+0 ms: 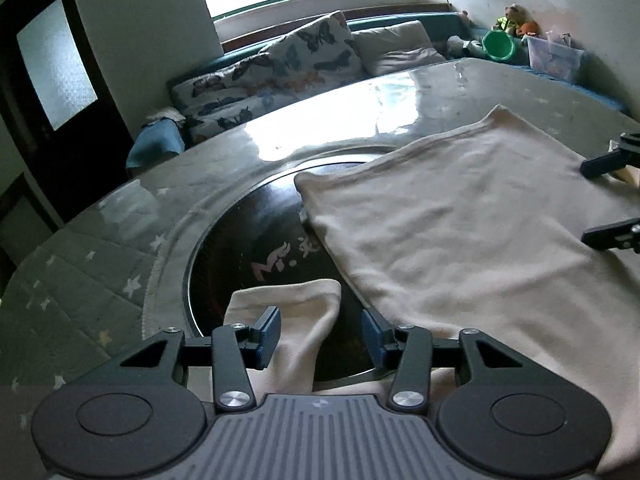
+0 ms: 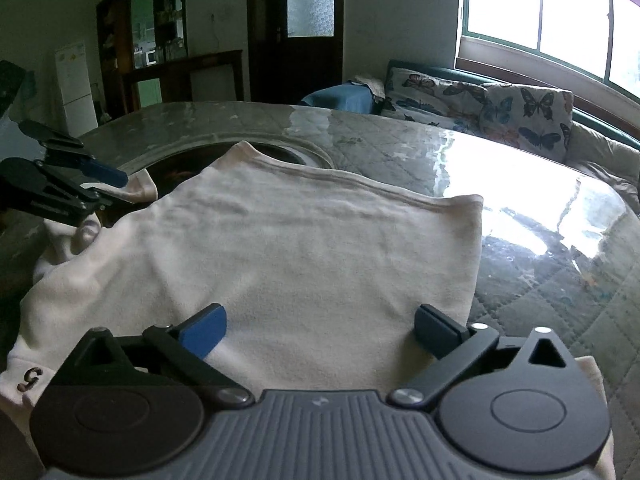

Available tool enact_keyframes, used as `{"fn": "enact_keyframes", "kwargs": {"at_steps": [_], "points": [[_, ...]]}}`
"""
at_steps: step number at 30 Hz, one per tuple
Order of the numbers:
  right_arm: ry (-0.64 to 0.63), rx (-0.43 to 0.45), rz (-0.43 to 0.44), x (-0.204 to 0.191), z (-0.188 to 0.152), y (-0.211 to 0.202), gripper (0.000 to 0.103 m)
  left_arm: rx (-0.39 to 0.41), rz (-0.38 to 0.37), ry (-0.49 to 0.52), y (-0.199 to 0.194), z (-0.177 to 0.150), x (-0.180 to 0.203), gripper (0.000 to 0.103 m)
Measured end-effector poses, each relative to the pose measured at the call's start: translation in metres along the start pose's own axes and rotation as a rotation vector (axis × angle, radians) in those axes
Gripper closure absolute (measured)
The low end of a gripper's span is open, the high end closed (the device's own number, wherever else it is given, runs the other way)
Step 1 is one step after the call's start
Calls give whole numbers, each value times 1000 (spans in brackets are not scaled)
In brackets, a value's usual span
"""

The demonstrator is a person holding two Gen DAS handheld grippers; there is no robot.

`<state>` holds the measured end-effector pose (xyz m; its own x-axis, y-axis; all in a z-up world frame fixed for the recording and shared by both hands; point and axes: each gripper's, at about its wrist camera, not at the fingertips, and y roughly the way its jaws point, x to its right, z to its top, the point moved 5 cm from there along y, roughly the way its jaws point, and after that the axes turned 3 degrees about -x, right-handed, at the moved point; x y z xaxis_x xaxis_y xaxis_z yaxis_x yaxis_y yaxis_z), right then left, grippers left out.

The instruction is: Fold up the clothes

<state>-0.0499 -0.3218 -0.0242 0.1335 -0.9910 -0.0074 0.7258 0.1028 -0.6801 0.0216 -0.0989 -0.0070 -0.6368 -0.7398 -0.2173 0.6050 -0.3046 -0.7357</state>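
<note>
A cream-white garment (image 1: 460,216) lies spread on the table, its body flat and its hem toward the far side. One sleeve (image 1: 296,320) stretches out to the left over the dark round inset. My left gripper (image 1: 320,334) is open, its blue pads on either side of that sleeve, not closed on it. In the right wrist view the garment (image 2: 312,248) fills the middle, and my right gripper (image 2: 320,330) is open just above its near part. The left gripper (image 2: 100,186) shows at the left edge over the sleeve. The right gripper's fingers (image 1: 608,236) show at the right edge.
The table (image 1: 120,280) has a grey quilted star-print cover under glossy plastic, with a dark round inset (image 1: 248,248) in the middle. Behind it stands a sofa with butterfly cushions (image 1: 280,68), a green bucket (image 1: 500,44) and a plastic box (image 1: 554,56). A dark door (image 2: 296,32) stands farther back.
</note>
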Motion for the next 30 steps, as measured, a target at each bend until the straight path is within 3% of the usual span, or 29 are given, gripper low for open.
{"fn": "enact_keyframes", "kwargs": {"at_steps": [4,6,9,15,20,24,26,30], "points": [[1,-2,2,0,0,0,0,-3,-2,-44,2,-3,-12,88],[0,-2,2,0,0,0,0,17,1,-94,-3,-5,-21,94],[0,-2,1,0,-1,0,0,74,19,-197,-20,-9,-41,95],[-1,-2,1,0,-1,-1,0,206,134,-439,-73,-37,-94,97],[-1,-3,0,-1,-1,0,0,186,199,-537,-92,-72,-121,97],[-1,-3,0,-1,-1,0,0,160,126,-488,-91,-69,-110,94],[-1,-3,0,-1,-1,0,0,156,98,-412,-85,-57,-91,80],[0,-3,0,-1,-1,0,0,148,40,-252,-68,-30,-49,70]]}}
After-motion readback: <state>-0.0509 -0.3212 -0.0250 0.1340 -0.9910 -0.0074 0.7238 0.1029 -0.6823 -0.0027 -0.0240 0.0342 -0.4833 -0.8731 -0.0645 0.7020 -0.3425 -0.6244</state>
